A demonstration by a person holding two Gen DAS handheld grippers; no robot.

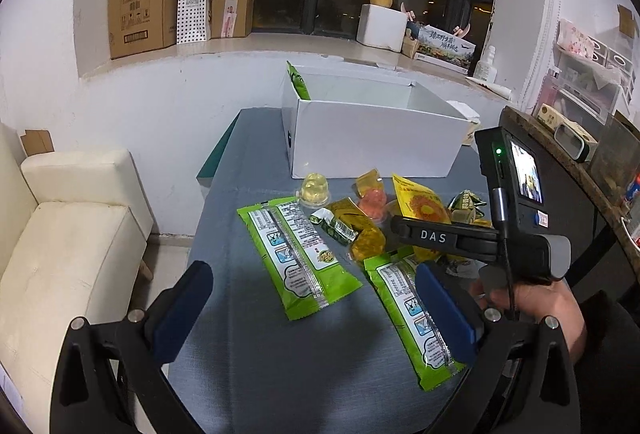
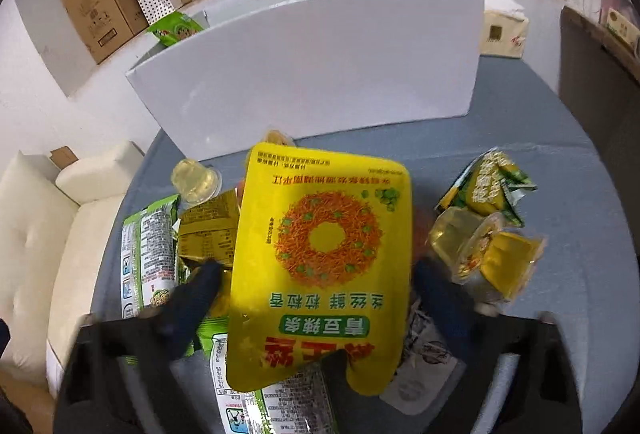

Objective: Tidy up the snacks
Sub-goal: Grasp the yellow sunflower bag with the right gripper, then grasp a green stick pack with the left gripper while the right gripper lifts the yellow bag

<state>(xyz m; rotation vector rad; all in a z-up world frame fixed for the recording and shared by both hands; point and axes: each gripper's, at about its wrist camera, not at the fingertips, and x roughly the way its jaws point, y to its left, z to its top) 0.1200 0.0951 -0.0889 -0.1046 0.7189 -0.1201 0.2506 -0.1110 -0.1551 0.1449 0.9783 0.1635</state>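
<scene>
Barely started: one green packet (image 1: 299, 82) stands in the white box (image 1: 360, 138), upper centre of the left view. Everything else is on the grey table (image 1: 256, 374): two long green packs (image 1: 298, 258), jelly cups (image 1: 316, 188), small wrapped bits.

My right gripper (image 2: 316, 286) is wide, straddling the yellow pouch (image 2: 324, 258) at centre frame; the pouch sits between the pads (image 2: 200, 290), and I can't tell if they touch it.

My left gripper (image 1: 316, 314) is wide and empty, low in frame over bare table between the two green packs.

A grey table (image 1: 248, 374) carries a white box (image 1: 360, 138) and scattered snack packets (image 1: 296, 258).
</scene>
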